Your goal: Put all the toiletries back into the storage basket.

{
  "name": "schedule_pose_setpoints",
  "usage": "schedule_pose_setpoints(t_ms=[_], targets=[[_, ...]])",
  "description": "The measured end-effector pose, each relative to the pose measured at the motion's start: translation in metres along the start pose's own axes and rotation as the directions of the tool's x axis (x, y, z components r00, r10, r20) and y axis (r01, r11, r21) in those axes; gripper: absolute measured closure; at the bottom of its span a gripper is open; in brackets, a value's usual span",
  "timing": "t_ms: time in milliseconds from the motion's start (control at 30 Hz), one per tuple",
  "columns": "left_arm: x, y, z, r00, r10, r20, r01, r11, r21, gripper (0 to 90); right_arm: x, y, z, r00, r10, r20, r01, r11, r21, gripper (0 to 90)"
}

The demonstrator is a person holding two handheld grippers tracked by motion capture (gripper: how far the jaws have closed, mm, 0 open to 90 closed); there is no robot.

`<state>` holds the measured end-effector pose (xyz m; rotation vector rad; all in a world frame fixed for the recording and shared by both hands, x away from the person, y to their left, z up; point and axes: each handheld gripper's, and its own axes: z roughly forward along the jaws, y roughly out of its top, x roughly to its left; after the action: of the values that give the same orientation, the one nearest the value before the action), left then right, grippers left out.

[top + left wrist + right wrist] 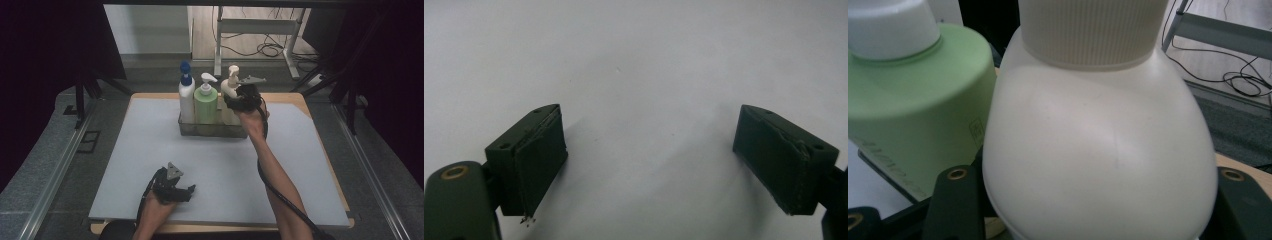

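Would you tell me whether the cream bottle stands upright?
Upright: the cream bottle stands in the tray, pump on top.

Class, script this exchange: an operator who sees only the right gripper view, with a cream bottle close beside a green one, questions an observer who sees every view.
Operator: How many bottles are there in all?
Observer: Three in a row: a blue-capped white bottle, the green bottle, then the cream bottle.
Operator: What are they in?
Observer: A clear tray surrounds their bases, at the far side of the grey mat.
Operator: Where is the left claw?
Observer: The left claw rests open at the mat's near edge, with nothing between its jaws.
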<state>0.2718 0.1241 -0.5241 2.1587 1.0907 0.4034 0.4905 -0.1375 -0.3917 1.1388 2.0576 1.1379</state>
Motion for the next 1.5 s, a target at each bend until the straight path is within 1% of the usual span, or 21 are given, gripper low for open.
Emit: schedule_pose_setpoints(t_ms=[267,400,733,1067,1200,1300,1400,1500], targets=[[0.0,0.0,0.0,1.0,0.0,0.0,0.0,1.0,0.0,12.9,0.003,-0.007,0.002,0.9997,-0.016,-0.016,0.017,0.999,0.038,37.9],[0.0,0.0,0.0,1.0,0.0,0.0,0.0,1.0,0.0,13.0,0.002,-0.011,0.004,0.9998,-0.007,-0.016,0.008,0.999,0.051,37.9],[0.0,0.0,0.0,1.0,0.0,0.0,0.0,1.0,0.001,12.9,0.001,-0.02,0.009,0.9999,-0.002,-0.015,0.003,0.997,0.077,37.8],[0.0,0.0,0.0,1.0,0.0,-0.001,0.0,1.0,0.002,13.0,-0.006,-0.023,0.008,0.9977,0.044,-0.051,-0.04,0.996,0.074,36.8],[0.0,0.0,0.0,1.0,0.001,-0.001,-0.001,1.0,0.002,12.9,-0.007,-0.023,0.008,0.9967,0.044,-0.069,-0.039,0.996,0.077,35.3],[0.0,0.0,0.0,1.0,0.001,-0.001,-0.001,1.0,0.002,12.9,-0.008,-0.023,0.008,0.9952,0.031,-0.093,-0.023,0.996,0.085,31.1],[0.0,0.0,0.0,1.0,0.001,-0.001,-0.001,1.0,0.002,12.9,-0.008,-0.025,0.008,0.9958,0.005,-0.091,0.003,0.996,0.088,26.5],[0.0,0.0,0.0,1.0,0.001,-0.001,-0.001,1.0,0.002,12.9,-0.007,-0.028,0.007,0.9952,-0.001,-0.098,0.01,0.996,0.094,24.3]])
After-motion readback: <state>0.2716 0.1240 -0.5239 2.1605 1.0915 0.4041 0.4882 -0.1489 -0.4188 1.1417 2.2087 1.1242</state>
